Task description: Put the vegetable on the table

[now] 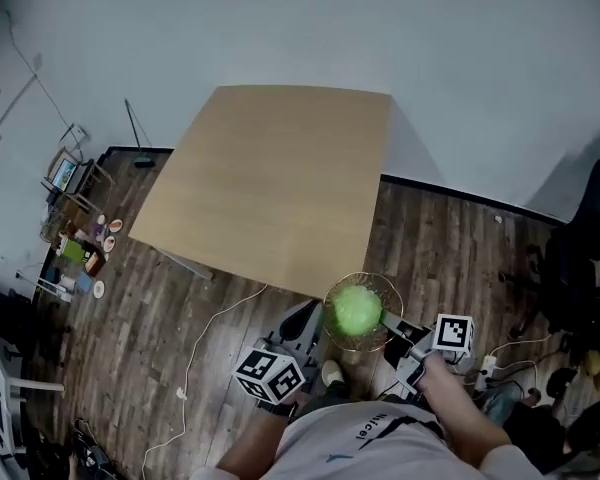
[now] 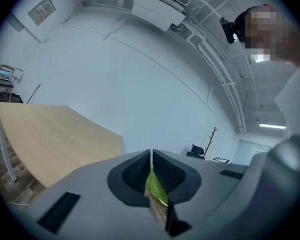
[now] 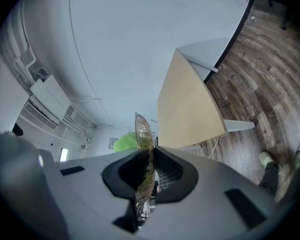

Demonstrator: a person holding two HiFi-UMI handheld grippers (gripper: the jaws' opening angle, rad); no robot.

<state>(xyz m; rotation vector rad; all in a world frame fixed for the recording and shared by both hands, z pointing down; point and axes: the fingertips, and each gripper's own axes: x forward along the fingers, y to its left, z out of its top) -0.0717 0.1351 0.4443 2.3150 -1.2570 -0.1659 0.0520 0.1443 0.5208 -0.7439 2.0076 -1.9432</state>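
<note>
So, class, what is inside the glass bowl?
A round green vegetable sits in the bowl. It covers the bowl's bottom, so anything beneath it cannot be seen.

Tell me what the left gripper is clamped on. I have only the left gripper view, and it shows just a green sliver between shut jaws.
Observer: In the head view the left gripper pinches the rim of a glass bowl that holds a round green vegetable.
Operator: Report the other gripper.
Observer: The right gripper is shut on the bowl's opposite rim, so both carry it.
Operator: Give me the bowl's place relative to the table.
Observer: It is held at the table's near corner, not yet set down.
</note>
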